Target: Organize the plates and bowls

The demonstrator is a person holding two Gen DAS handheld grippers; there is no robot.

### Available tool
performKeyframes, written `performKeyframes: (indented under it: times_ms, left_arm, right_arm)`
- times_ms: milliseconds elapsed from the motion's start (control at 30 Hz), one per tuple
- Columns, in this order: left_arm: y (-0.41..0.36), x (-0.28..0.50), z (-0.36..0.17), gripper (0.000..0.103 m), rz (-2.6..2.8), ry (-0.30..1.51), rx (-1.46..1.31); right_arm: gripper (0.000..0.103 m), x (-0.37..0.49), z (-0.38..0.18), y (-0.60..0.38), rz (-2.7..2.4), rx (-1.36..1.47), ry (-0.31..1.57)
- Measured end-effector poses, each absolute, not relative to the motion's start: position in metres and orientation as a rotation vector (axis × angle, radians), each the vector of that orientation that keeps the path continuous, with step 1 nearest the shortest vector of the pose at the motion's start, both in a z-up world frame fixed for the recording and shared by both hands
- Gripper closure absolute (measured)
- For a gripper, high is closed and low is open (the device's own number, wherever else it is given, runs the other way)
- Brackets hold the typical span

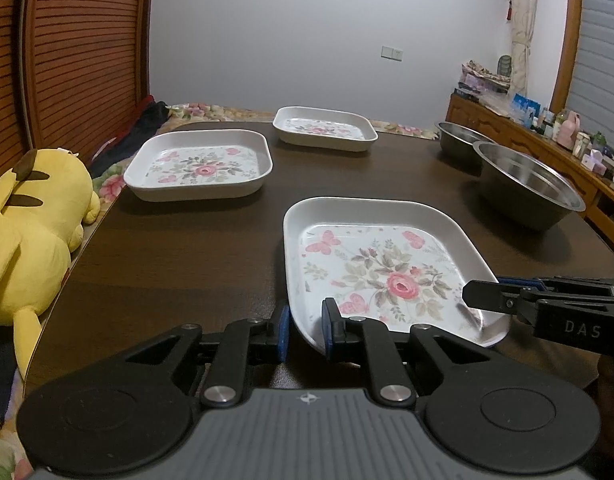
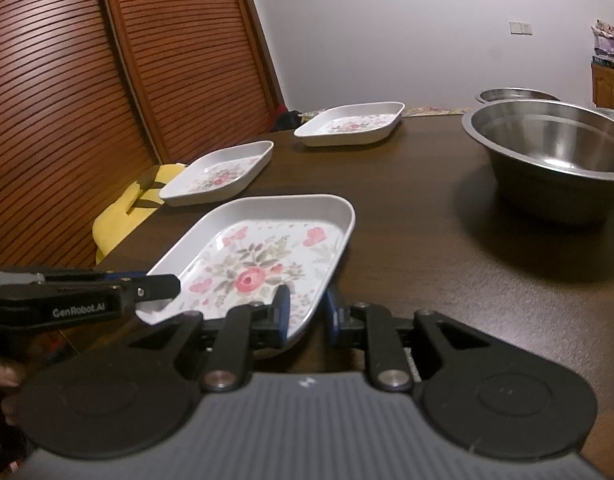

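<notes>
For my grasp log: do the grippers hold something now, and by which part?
Both straddle the near rim of the closest floral plate, the left gripper at its left corner and the right gripper at its right corner; clamping cannot be told.

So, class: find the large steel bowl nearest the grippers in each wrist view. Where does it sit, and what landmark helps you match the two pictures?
Left wrist view: large steel bowl at the right edge, beyond the near floral plate.
Right wrist view: the bowl at upper right.
Shared landmark: the near floral plate, its near rim between both grippers' fingers.
</notes>
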State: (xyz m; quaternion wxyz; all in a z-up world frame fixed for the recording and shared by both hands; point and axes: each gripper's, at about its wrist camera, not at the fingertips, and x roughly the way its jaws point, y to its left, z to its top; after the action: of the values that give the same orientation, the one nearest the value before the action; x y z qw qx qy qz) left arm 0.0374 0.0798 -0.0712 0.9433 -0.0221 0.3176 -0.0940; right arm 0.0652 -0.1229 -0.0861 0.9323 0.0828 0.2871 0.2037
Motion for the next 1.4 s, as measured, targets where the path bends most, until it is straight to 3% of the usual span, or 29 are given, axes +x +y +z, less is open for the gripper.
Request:
performKeyframes:
  times_ms: [167, 267, 333, 533, 900, 1400]
  left_arm:
    - [0.081, 0.038, -0.071, 0.076, -0.183, 0.643, -0.05]
    - [0.083, 0.038, -0.067, 0.064, -0.182, 0.63, -0.057]
    - [0.085, 0.038, -0.063, 0.06, -0.184, 0.623, -0.058]
    - [0.093, 0.043, -0.045, 0.048, -0.17, 0.581, -0.051]
    - [0.121, 0.09, -0.022, 0.045, -0.115, 0.53, -0.047]
    - [0.184, 0.168, -0.038, 0.044, -0.043, 0.578, -0.098]
  right_arm:
    - [0.08, 0.064, -0.082, -0.129, 0.393, 0.182, 0.564]
    - [0.079, 0.064, -0.079, -0.133, 0.39, 0.189, 0.543]
    - [0.069, 0.064, -0.076, -0.135, 0.39, 0.195, 0.526]
    - [0.057, 0.069, -0.059, -0.134, 0.412, 0.15, 0.465]
    - [0.057, 0.125, -0.023, -0.106, 0.55, 0.113, 0.493]
    - [0.057, 0.205, -0.027, -0.035, 0.639, 0.077, 0.634]
